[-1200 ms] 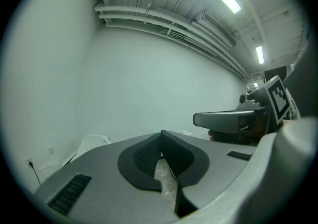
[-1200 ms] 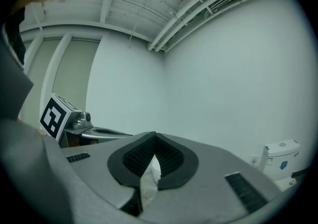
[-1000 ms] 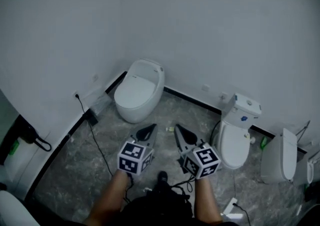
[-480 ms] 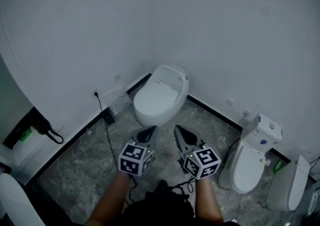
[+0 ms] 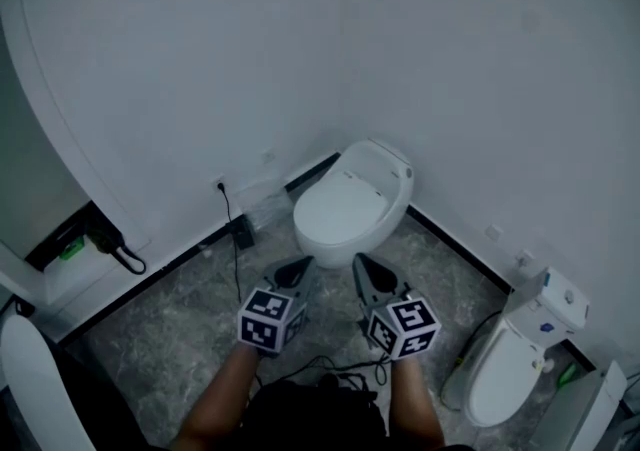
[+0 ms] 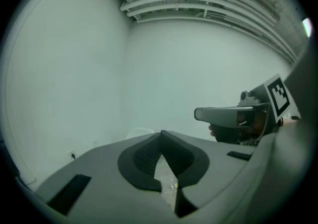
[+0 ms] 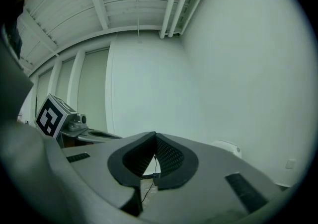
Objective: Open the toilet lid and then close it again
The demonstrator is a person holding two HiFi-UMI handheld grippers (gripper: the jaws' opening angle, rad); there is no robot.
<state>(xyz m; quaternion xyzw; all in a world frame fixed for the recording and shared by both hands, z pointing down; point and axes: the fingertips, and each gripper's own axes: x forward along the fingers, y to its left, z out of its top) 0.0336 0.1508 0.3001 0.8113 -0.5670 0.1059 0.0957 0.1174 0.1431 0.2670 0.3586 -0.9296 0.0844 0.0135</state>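
While both grippers hang low over the grey floor (image 5: pixel 165 359), the left gripper (image 5: pixel 297 265) has its jaws pressed together with nothing in them. The right gripper (image 5: pixel 366 262) is the same. The white toilet (image 5: pixel 356 201) sits in the corner ahead of them, not touched. Its lid (image 5: pixel 335 215) is down. Another toilet (image 5: pixel 512 371) stands well apart on the right.
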